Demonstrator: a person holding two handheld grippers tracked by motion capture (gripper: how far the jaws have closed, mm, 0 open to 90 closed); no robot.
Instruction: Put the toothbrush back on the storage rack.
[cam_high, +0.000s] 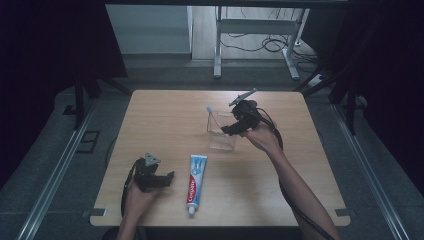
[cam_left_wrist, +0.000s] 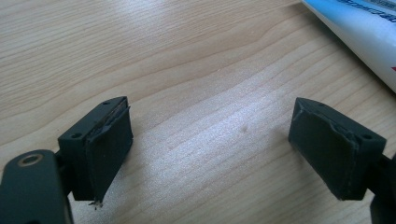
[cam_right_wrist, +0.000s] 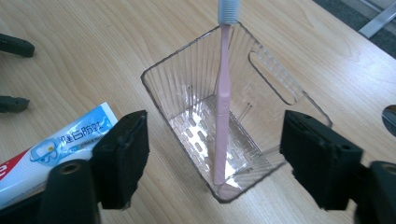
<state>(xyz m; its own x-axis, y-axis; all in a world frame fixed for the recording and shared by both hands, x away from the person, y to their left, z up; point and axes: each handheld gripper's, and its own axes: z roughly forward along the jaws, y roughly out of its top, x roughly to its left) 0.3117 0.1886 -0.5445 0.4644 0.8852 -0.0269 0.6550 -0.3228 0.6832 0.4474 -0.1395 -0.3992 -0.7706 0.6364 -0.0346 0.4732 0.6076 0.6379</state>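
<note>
You're sitting with the left gripper (cam_high: 167, 179) parked at about 7 o'clock on the table (cam_high: 165, 107), jaws spread wide and gripping nothing, just bare wood between them in the left gripper view. Right next to it, at roughly 6 o'clock, the toothpaste tube (cam_high: 195, 184) is lying flat with its cap pointing back toward you.

Going farther out, your right gripper (cam_high: 231, 128) is hanging over the clear plastic holder (cam_high: 221, 131), a bit past the table's middle, toward 1 o'clock. Its jaws are standing apart with nothing pinched; in the right gripper view they're straddling the holder without touching it. The pink toothbrush (cam_right_wrist: 222, 100) is standing inside, handle end down on the slotted floor, leaning against the far rim with the bristle head poking out the top. Nothing else is in there.

Handling-wise, I'm guessing that the toothpaste tube is going in next. It's light and squishy, so if you're pinching the middle too hard it's going to buckle or ooze. I'd be grabbing it near the stiff shoulder by the cap, or across the crimped end. The skin looks glossy, so it may be sliding in the pads. The holder looks thin and featherweight, so it's probably tipping or skating if you're bumping the rim, and the leaning brush is narrowing the opening a bit.
</note>
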